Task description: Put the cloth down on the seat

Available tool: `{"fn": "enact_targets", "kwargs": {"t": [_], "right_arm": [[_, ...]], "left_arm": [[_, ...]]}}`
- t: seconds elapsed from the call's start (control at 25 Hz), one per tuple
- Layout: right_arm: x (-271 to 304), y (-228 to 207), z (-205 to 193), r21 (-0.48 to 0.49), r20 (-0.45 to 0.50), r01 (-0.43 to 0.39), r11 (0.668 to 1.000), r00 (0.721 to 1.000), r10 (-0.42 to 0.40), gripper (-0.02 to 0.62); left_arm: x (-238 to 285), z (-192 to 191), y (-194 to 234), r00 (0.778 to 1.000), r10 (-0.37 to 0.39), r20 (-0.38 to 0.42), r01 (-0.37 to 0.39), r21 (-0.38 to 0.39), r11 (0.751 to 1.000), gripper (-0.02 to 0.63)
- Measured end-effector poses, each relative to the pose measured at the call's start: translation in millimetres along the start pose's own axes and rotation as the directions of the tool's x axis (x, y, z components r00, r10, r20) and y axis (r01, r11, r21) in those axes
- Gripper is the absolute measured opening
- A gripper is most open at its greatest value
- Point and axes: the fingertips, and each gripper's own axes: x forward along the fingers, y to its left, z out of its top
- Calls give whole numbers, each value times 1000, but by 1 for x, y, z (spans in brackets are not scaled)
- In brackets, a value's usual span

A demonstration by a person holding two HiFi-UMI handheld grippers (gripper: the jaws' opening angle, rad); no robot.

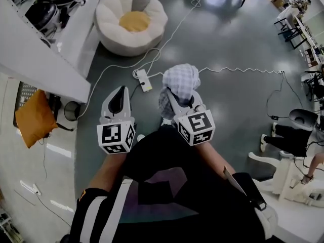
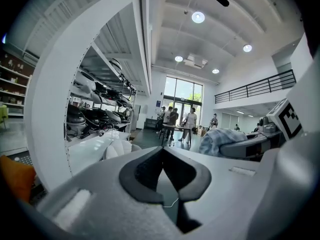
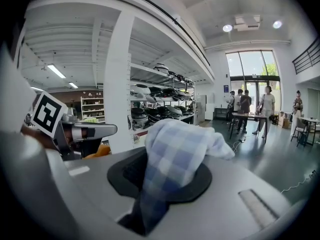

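at the far left of the head view an orange cushion [image 1: 34, 118] lies by the foot of the white shelving [image 1: 45, 54], which runs up the left edge. further in and near the top sits the seat [image 1: 109, 19], a round white beanbag with a yellow middle, on the grey floor [image 1: 228, 39]. nothing lies on it. below it and slightly right, a white power strip [image 1: 145, 80] lies on the floor, with a white cable [image 1: 172, 32] looping up past the seat's right side.

the left gripper [image 1: 121, 91] is held out level just left of that strip. in its own view the left gripper [image 2: 162, 151] has its dark pads pressed together at the tips and nothing between them – beyond them are the shelving and a bright hall.

just beside it to the right, the right gripper [image 1: 174, 92] is pinching the cloth [image 1: 181, 80], a blue-and-white checked piece. in the right gripper view the cloth [image 3: 175, 149] is clamped between the jaws, one bunch mounded over the top of them and a strip trailing down through the gap. it hangs in the air over the floor – well apart from the seat, which lies up and to the left of it.

at the right edge of the head view a person [image 1: 291, 135] in dark clothes sits by white furniture.
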Motion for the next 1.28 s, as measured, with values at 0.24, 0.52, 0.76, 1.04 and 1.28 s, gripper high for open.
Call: {"fn": "enact_targets", "kwargs": {"t": [0.24, 0.52, 0.76, 1.04, 1.28], "right_arm": [[46, -27, 5, -5, 2, -49, 999, 999, 49, 86], [114, -79, 33, -21, 9, -128, 992, 992, 128, 86], [158, -122, 46, -33, 4, -214, 976, 977, 214, 86], [194, -172, 63, -46, 25, -270, 962, 962, 271, 86], [206, -191, 70, -57, 36, -282, 958, 958, 284, 86]], "left_arm": [[45, -4, 10, 1000, 12, 5, -12, -27, 1000, 2], [122, 23, 20, 998, 57, 3, -57, -15, 998, 2], [182, 42, 17, 995, 99, 14, -99, -16, 995, 2], [238, 48, 5, 990, 144, 3, -144, 0, 990, 2], [264, 48, 3, 987, 157, -11, -157, 17, 987, 2]]}}
